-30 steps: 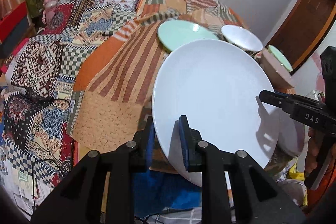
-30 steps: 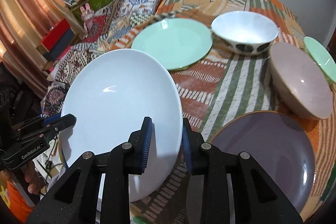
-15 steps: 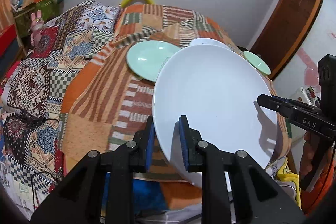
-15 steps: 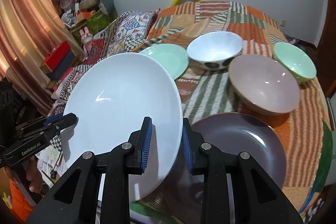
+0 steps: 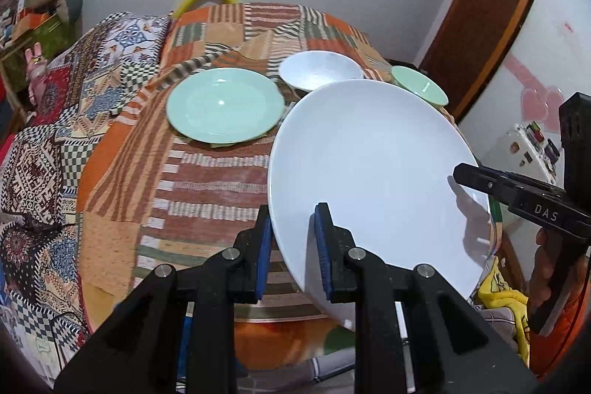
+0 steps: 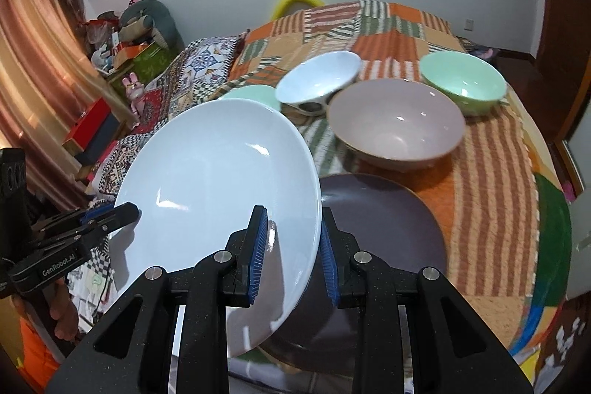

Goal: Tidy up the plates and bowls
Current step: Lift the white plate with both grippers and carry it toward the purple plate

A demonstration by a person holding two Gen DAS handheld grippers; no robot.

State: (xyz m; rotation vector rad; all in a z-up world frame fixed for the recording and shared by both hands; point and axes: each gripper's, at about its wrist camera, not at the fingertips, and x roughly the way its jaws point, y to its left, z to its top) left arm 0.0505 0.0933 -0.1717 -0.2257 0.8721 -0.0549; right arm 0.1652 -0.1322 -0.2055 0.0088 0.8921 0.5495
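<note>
White plate [image 5: 369, 172] hangs tilted, its opposite rims pinched by the left claw [image 5: 293, 250] and right claw [image 6: 290, 252], purple plate [image 6: 384, 220] just beyond the right claw.

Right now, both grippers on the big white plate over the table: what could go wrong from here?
1. The large white round plate is pinched only at opposite rim edges by the left gripper and right gripper; if the hands drift apart or twist, it may slip.
2. It hangs tilted over the dark purple plate; a drop could chip both.
3. The mauve bowl sits close ahead; swinging forward might clip it.
</note>
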